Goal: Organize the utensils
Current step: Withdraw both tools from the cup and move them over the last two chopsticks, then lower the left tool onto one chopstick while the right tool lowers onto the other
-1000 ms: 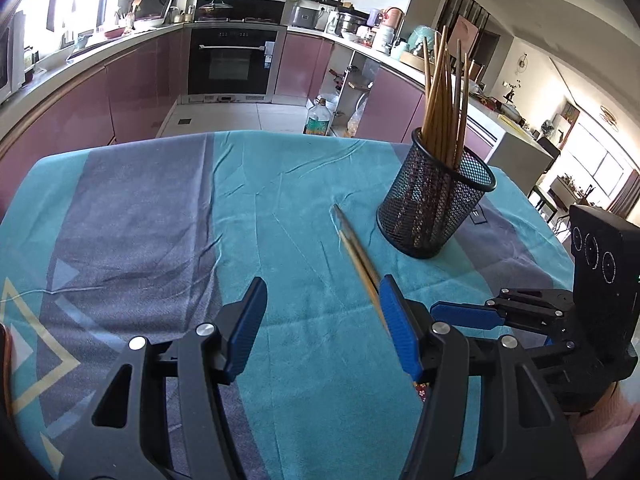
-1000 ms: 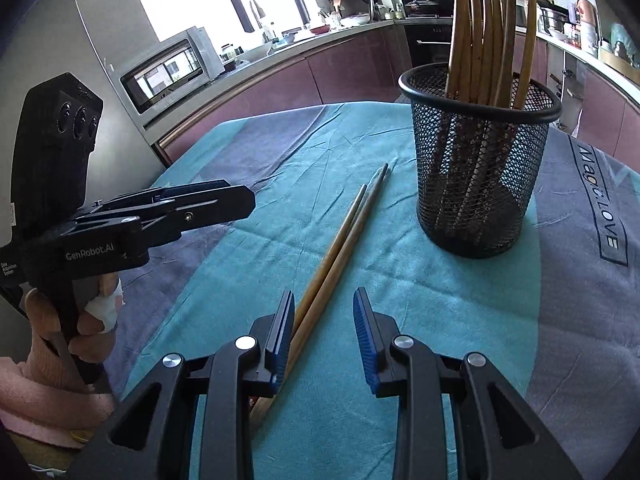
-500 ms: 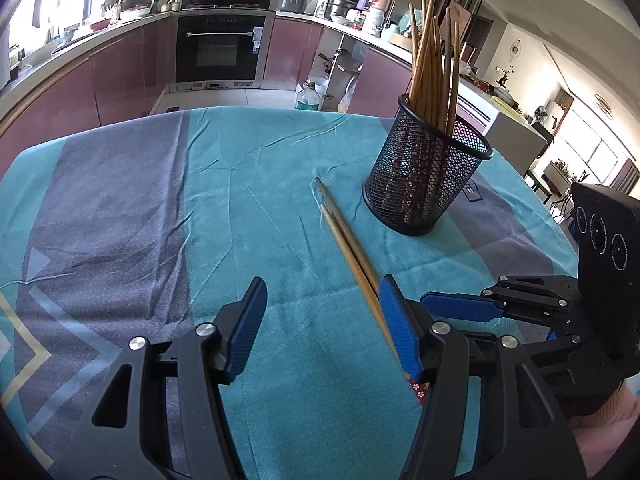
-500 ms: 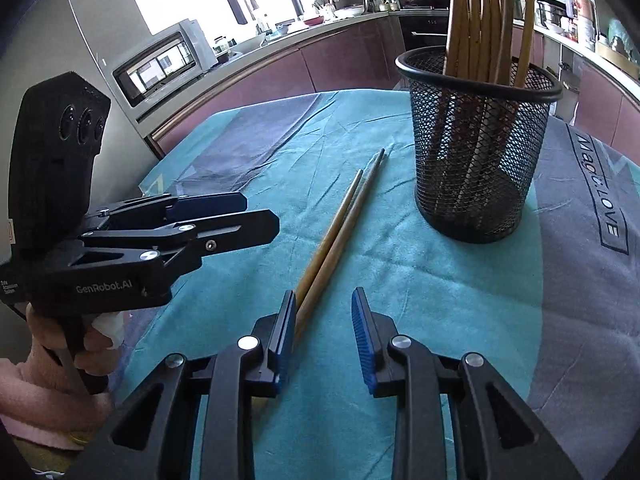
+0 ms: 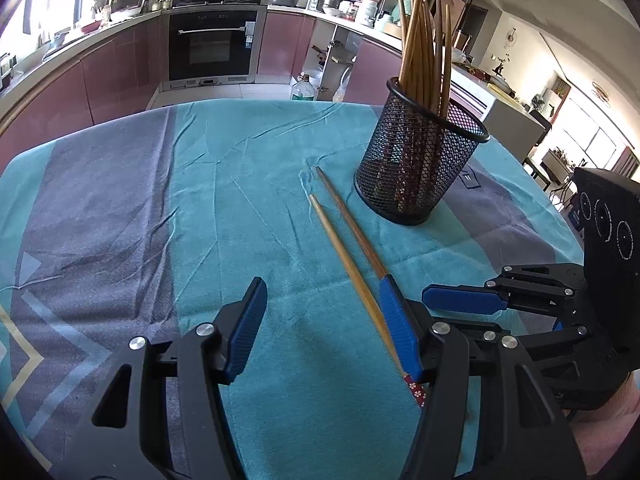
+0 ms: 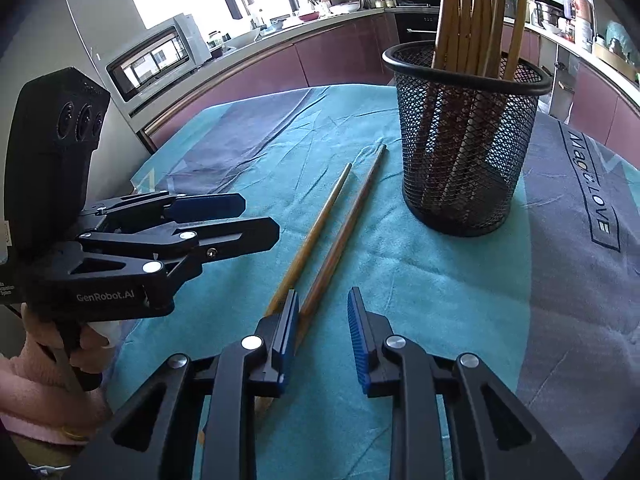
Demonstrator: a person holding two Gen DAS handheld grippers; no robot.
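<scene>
**Two loose chopsticks beside the mesh holder, both grippers open**

Since the earlier frame, the left gripper [image 5: 322, 320] has drawn back and swung rightward, so that the mesh holder [image 5: 420, 172] and the loose chopsticks now sit farther from its fingers; the right gripper [image 6: 323, 326] has shifted so that only the darker stick runs into its gap.

Both loose sticks lie flat on the tablecloth [image 5: 240, 184], nearly parallel and just beside each other, long axes running from the grippers toward the holder. Their narrow tips point at the holder's base; the thick ends lie near the fingers. The paler chopstick [image 5: 346, 260] is smooth tan wood, tapered and round, ending in a red, flower-patterned butt. The darker chopstick [image 5: 350, 224] passes behind the left gripper's right pad.

The holder, a black wire-mesh cylinder with a solid rim, stands upright and contains a bundle of chopsticks [image 5: 424, 48] with tips upward.

Each gripper's jaws stand apart, ribbed blue pads clamping nothing. The cloth is teal with grey bands, soft and wrinkled.
</scene>
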